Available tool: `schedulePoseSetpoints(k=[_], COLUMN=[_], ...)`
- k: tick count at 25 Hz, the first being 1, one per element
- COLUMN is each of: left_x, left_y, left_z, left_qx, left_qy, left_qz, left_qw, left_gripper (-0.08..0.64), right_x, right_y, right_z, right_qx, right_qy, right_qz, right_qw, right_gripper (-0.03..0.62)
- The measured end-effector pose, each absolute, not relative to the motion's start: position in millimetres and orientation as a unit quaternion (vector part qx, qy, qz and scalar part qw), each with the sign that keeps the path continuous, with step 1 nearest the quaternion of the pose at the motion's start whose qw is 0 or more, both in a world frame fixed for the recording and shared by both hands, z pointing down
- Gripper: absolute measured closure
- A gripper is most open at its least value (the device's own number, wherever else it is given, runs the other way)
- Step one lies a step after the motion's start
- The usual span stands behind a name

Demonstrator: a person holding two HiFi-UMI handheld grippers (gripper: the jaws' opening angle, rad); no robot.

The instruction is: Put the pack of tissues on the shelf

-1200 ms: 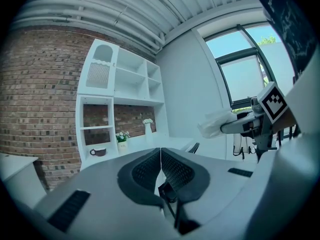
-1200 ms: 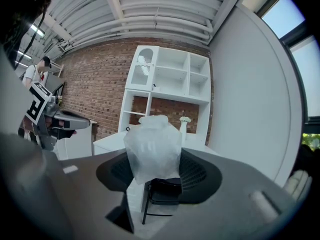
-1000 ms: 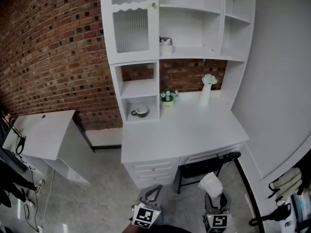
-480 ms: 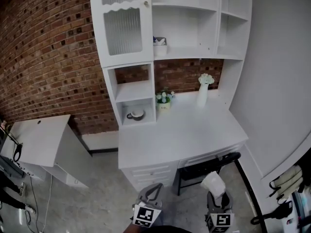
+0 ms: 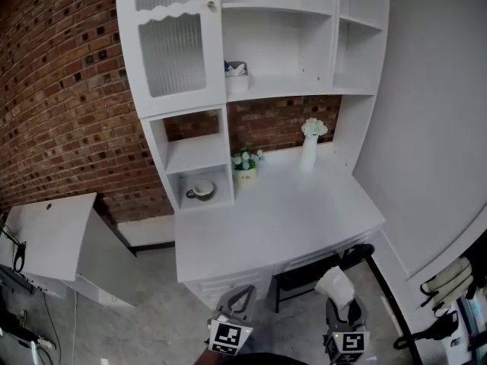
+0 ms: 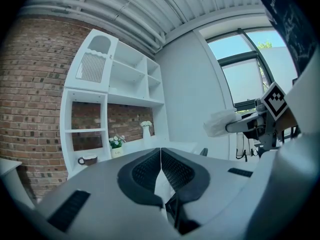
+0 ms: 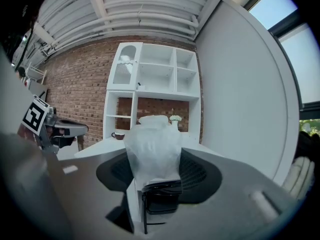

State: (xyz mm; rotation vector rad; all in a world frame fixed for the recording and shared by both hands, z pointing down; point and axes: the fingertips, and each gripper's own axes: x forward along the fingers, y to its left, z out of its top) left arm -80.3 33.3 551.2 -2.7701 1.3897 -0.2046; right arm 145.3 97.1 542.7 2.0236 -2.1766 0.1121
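One red brick wall [image 5: 68, 90] ran behind everything. Against it stood one white desk with a tall white shelf unit [image 5: 281, 90] built on top, with a single ribbed glass door [image 5: 171, 52] at its upper left and two small open cubbies stacked below that door. One white side table [image 5: 46, 230] sat well apart to the left. One black chair [image 5: 312, 274] was tucked under the desk's front edge.

I carried two claws low in front of me, well short of the desk. My left gripper [image 6: 160, 159] had its jaws pressed together with nothing between them. My right gripper [image 7: 155, 169] was clamped on the one soft white pack of tissues [image 7: 152, 146], which stood up out of the jaws, over the floor near the chair and nowhere near the shelf.

On the desk top, one slim white vase of white flowers [image 5: 307, 154] stood near the back right. One small pot of flowers [image 5: 244, 169] stood just beside the lower cubby. One small pale box [image 5: 236, 74] sat on the open shelf right of the glass door. One cup on a saucer [image 5: 202, 192] sat in the lower cubby.
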Motion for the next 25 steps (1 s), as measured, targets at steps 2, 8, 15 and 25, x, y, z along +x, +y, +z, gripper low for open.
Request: schedulePoseSetpoints(k=[2, 8, 15, 25], left_x=[-78.3, -74.9, -72.0, -69.0], left_y=[22.1, -11.7, -48.4, -103.7], left_z=[550.1, 555.4, 555.2, 544.0], left_qx=[-0.894, -0.901, -0.914, -0.930], left_qy=[0.443, 0.428, 0.397, 0.361], left_qz=[-0.066, -0.077, -0.081, -0.067], left_qw=[0.016, 0.005, 0.001, 0.013], left_gripper=[0.549, 0.549, 0.549, 0.549], right_x=[146.3, 144.5, 132.3, 126.3], right_y=[87.0, 59.0, 28.0, -11.8], right_z=[541.7, 543.0, 544.6, 543.1], right_qx=[0.680, 0.685, 0.687, 0.711], right_qy=[-0.727, -0.721, -0.717, -0.693], right_qz=[0.034, 0.039, 0.041, 0.046], right_qw=[0.089, 0.098, 0.110, 0.112], right_gripper=[0.362, 0.362, 0.362, 0.362])
